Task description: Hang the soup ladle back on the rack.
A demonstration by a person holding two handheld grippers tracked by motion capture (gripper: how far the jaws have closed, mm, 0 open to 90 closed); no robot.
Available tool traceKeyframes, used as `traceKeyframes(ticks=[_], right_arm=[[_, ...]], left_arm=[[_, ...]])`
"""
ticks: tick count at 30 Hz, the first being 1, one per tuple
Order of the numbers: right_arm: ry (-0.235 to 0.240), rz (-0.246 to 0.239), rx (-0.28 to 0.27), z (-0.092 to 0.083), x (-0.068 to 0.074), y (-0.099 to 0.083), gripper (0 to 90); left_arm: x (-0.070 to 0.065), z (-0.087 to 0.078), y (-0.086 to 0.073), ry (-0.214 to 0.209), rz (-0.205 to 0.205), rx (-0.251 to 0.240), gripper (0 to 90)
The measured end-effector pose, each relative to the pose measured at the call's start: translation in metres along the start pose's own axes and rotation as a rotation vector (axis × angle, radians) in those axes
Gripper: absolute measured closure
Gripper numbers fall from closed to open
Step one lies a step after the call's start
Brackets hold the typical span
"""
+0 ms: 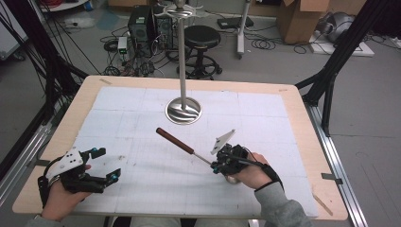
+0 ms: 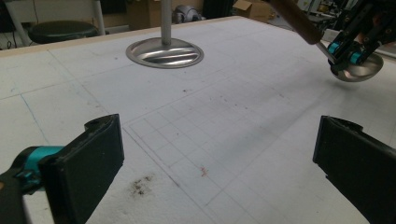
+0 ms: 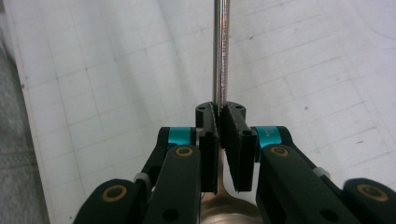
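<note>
Right claw (image 1: 218,166): clenched on the thin metal shaft of a ladle (image 1: 187,146); in the right gripper view the two black pads (image 3: 233,140) press the shaft from either side, just above the bowl; the person's right hand (image 1: 253,170) carries it over the near right part of the tabletop (image 1: 293,101)

Ladle: held off the white mat (image 1: 142,175) at a slant; its dark brown wooden handle (image 1: 174,140) points up and away to the left, towards the stand; its steel bowl (image 2: 357,70) hangs low beside the right claw, seen in the left gripper view just above the mat; whether the bowl touches the mat cannot be told

Left claw (image 1: 108,165): released; its jaws stand wide apart with bare mat between them; it sits at the near left corner of the mat in the person's left hand (image 1: 64,194), well apart from the ladle

Stand (image 1: 182,56): a tall metal pole rising from a round, ridged steel base (image 1: 183,110) at the far middle of the mat; hooks spread from its top; apart from the ladle's handle tip

Mat: white, ruled in a faint grid, with a few small dark specks near the left claw
</note>
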State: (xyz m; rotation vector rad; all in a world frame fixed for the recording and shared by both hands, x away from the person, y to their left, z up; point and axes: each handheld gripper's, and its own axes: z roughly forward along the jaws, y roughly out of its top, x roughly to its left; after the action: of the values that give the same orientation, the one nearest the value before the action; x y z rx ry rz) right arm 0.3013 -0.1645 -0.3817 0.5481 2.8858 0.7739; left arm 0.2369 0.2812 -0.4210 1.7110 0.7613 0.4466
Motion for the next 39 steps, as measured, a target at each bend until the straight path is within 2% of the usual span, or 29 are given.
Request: traceKeyframes(ticks=[7,9,12,17,25,33,39], right_arm=[[-0.011,0.009,-0.089,-0.008,-0.002,-0.005,84.4],[0.001,0.009,-0.125,-0.010,-0.003,-0.007,84.4],[-0.017,-0.003,-0.176,-0.012,-0.004,-0.010,84.4],[-0.027,0.017,-0.270,-0.016,-0.008,-0.018,84.4],[-0.045,0.034,-0.356,-0.019,-0.015,-0.026,84.3],[-0.064,0.034,-0.452,-0.028,-0.014,-0.028,84.5],[-0.086,0.054,-0.512,-0.036,-0.017,-0.031,84.5]], left_arm=[[0.000,-0.001,0.000,0.000,-0.003,-0.003,2.4],[0.000,0.000,0.000,0.000,-0.004,-0.001,2.4],[0.000,0.000,0.000,-0.001,-0.002,0.000,2.4],[0.000,0.000,0.000,-0.002,-0.003,-0.002,2.4],[0.000,0.000,0.000,-0.003,0.000,0.003,2.4],[0.000,0.000,0.000,-0.003,0.001,0.000,2.4],[0.000,0.000,0.000,-0.003,0.000,-0.001,2.4]])
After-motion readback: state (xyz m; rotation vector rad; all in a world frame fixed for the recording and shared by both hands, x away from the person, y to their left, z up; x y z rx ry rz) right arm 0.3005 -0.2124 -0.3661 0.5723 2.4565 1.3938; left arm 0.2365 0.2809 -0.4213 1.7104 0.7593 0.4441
